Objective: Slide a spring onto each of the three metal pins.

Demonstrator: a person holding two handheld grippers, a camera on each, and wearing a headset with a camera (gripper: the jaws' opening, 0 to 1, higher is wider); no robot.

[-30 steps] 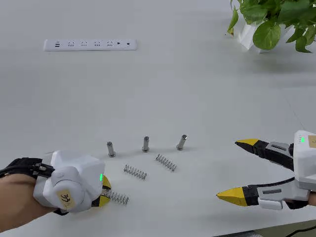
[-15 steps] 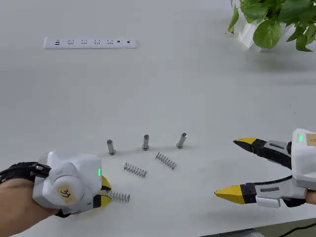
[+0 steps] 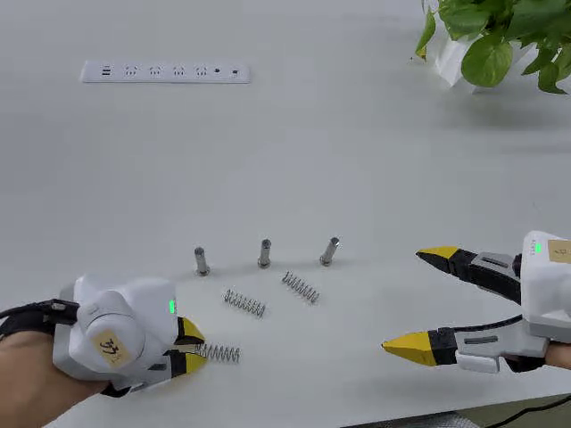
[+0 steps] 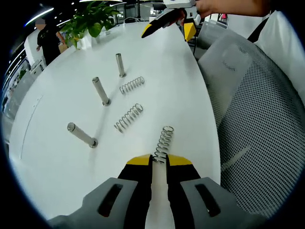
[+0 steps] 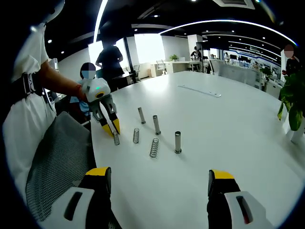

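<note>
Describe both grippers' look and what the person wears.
Left gripper and right gripper match: white housing, green light, tan handwritten sticker, grey fingers with black-and-yellow pointed tips. A thin black cable loops along the right one. Black wrist strap on the left arm; white top.

Three pins stand in a row on the surface: left pin, middle pin, right pin. The mid spring lies at 7 o'clock of the middle pin, the right spring at 7 o'clock of the right pin. The near spring lies at 6 o'clock of the left pin, its end between the left claw's tips. From the row, the right claw sits at 4 o'clock, a strip far at 11 o'clock and a plant at 2 o'clock.
</note>
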